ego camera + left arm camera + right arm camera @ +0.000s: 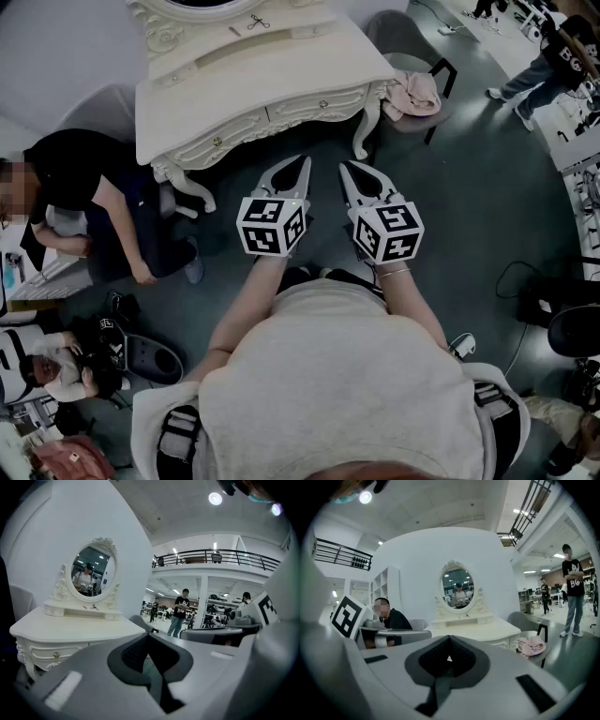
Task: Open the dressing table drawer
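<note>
Left gripper (302, 162) and right gripper (344, 167), both clenched on nothing, hang short of the dressing table (253, 89). Its drawer (314, 106) is closed and its mirror cut off above. Floor (314, 146) separates them, with a seated person (94, 202) at left.

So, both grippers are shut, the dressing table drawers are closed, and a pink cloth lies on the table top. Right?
Not quite: the pink cloth lies on the grey chair beside the dressing table, not on its top, as the head view shows. The left gripper and right gripper are shut, the drawers closed.
</note>
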Tool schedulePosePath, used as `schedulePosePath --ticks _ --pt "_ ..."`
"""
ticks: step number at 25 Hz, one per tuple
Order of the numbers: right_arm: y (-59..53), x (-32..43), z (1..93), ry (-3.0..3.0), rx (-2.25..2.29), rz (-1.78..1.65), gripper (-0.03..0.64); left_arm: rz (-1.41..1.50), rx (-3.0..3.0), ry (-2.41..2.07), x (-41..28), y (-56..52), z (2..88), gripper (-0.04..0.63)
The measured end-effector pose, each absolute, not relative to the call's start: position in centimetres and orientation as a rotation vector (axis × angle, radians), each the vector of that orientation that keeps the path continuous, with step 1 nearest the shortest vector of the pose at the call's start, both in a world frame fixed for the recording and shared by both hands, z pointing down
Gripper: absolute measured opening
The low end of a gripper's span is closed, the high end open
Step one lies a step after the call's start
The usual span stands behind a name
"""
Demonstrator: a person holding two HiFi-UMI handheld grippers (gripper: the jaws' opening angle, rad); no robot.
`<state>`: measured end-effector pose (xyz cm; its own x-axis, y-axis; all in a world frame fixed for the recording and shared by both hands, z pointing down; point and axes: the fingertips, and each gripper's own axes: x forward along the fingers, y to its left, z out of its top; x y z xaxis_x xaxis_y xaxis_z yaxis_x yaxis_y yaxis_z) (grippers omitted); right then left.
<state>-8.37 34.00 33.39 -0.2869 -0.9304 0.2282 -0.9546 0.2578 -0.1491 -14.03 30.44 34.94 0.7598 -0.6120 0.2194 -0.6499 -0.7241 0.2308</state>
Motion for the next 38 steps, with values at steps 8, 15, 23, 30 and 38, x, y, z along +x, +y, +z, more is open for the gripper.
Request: schedulePosePath --ticks 8,15,23,30,38 --pt "33.3 -7.6 34.4 -2.394 1.822 0.419 0.008 0.201 2.651 -0.967 -13.6 30.2 35.9 0.005" --pt "32.8 -7.8 34.0 -2.426 1.81 0.416 0.008 0.17 2.66 -0.936 -12.9 30.0 35.8 0.005" --pt "33.2 -5.9 34.4 -2.473 1.809 0.434 0.009 0.093 2.71 -0.867 -10.2 30.6 35.1 0.005" --pt "33.1 -5.0 37.1 -2.465 1.776 0.535 0.008 0.179 2.655 -0.874 -9.3 31.2 37.9 0.005" --pt "27.9 -4.3 38.2 -2.451 1.778 0.534 0.008 0.183 2.631 -0.89 -8.6 25.3 39.5 0.005"
